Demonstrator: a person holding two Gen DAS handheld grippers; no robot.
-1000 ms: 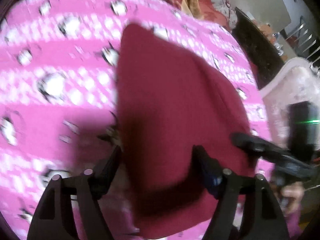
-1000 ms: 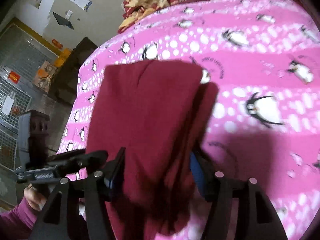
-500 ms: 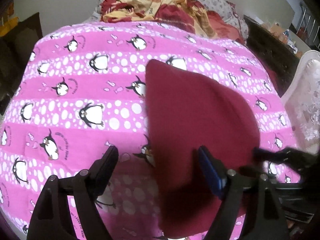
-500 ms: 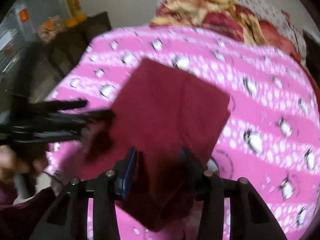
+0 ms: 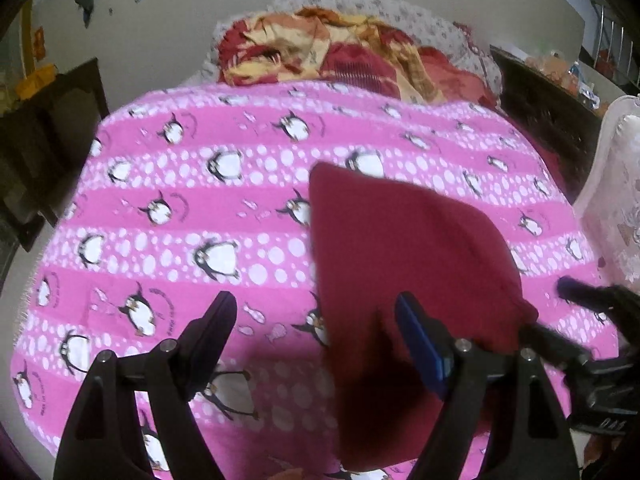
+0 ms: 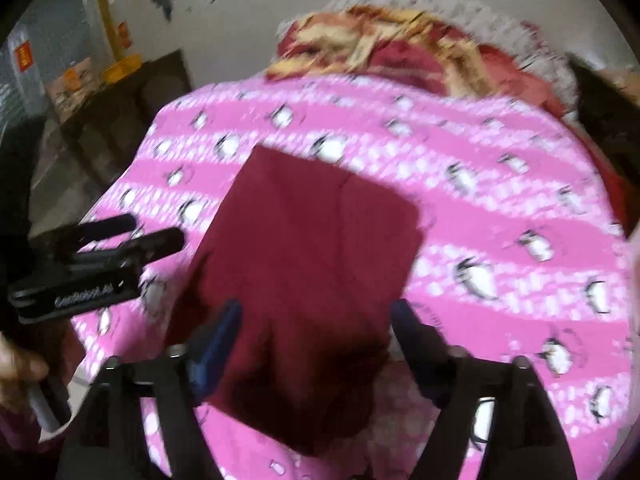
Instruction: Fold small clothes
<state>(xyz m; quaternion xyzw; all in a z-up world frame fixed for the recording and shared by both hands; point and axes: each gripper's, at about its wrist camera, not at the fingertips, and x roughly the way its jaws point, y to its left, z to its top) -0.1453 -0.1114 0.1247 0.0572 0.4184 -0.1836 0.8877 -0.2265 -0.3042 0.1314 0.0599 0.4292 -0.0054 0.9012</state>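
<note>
Left gripper (image 5: 316, 316), seen in its own wrist view, stands wide apart and holds nothing; its blue-padded finger overlaps the maroon garment (image 5: 404, 280) in the picture, contact not determinable. Right gripper (image 6: 316, 320) likewise spread wide, its two fingers flanking the near end of the garment with nothing pinched between them.

Garment: a folded maroon piece lying flat on the pink penguin blanket (image 5: 180, 216); at 1 to 3 o'clock of the left gripper's fingertips, and at 12 o'clock of the right gripper's. In the right wrist view a layer edge runs along its length, suggesting a lengthwise fold already made. Long axis: from the near edge of the bed toward the far red and yellow bedding (image 5: 336, 48); in the right wrist view it tilts from about 6 toward 12 to 1 o'clock, near end toward the person.

Risk, as judged: the layers lie loose, so a pinch catching only the top layer would peel the fold open; a finger dragging over the soft blanket could skew the stack or snag the blanket with it
</note>
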